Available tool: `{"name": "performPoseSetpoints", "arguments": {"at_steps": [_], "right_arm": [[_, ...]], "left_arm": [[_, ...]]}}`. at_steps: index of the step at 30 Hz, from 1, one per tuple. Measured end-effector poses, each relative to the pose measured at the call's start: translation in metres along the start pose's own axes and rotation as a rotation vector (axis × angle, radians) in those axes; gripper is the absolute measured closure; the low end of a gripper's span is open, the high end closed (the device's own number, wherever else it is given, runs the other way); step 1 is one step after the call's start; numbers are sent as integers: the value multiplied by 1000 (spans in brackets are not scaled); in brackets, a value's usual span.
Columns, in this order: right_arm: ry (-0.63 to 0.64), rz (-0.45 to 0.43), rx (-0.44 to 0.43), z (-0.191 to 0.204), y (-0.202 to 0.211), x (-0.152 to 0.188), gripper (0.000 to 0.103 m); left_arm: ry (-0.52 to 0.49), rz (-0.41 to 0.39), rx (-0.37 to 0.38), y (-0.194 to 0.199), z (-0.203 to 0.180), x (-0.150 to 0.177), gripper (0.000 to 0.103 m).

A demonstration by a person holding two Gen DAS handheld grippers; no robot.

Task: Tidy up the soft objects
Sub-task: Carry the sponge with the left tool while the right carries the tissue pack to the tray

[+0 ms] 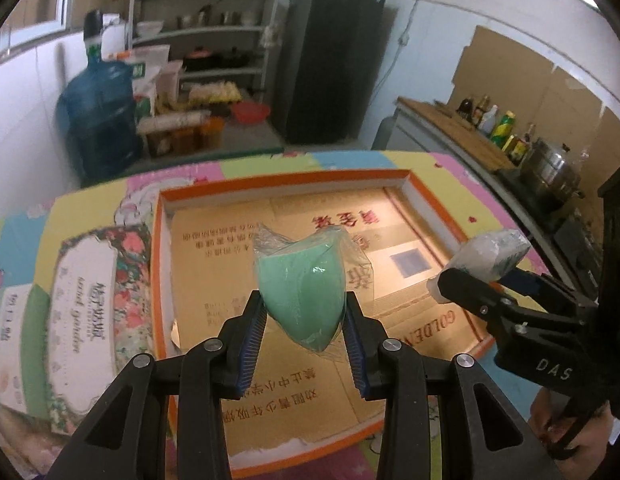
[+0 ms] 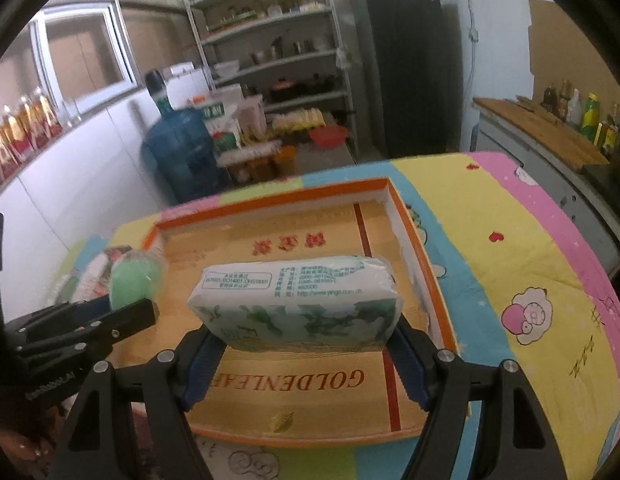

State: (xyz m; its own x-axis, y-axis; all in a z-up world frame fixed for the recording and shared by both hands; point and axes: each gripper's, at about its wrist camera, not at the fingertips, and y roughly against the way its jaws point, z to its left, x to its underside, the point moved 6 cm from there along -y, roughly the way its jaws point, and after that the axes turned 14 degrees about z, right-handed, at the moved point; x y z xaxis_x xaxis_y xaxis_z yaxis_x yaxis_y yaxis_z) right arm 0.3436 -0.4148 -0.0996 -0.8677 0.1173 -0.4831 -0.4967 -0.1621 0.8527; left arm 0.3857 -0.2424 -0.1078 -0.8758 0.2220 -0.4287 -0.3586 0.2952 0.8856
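The left gripper (image 1: 305, 316) is closed partway on one green sponge in clear plastic wrap (image 1: 302, 296); its blue-padded fingers (image 1: 252, 344) press the sponge's lower sides, and the sponge stands up between them above the tray. The right gripper (image 2: 306, 344) is spread wide and clamps one pack of tissues (image 2: 298, 300) by its two short ends, the pack lying level across the jaws with its printed side up. Both held things hang over a shallow orange-rimmed cardboard tray (image 1: 160, 240), whose floor carries red lettering and the word GOLDENLEAF. The tray sits on a pastel cartoon-print cloth (image 2: 509, 264). Just left of the tray lies one floral-printed tissue box (image 1: 86, 292), touching the cloth. In the left wrist view the right gripper with its pack shows at the tray's right edge.
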Motion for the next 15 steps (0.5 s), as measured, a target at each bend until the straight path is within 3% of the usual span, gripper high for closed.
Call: {"name": "performPoseSetpoints", "arguments": {"at_steps": [15], "right_arm": [[-11, 98, 45, -9, -38, 5, 27]], "left_arm": [[46, 118, 26, -38, 8, 5, 64]]}}
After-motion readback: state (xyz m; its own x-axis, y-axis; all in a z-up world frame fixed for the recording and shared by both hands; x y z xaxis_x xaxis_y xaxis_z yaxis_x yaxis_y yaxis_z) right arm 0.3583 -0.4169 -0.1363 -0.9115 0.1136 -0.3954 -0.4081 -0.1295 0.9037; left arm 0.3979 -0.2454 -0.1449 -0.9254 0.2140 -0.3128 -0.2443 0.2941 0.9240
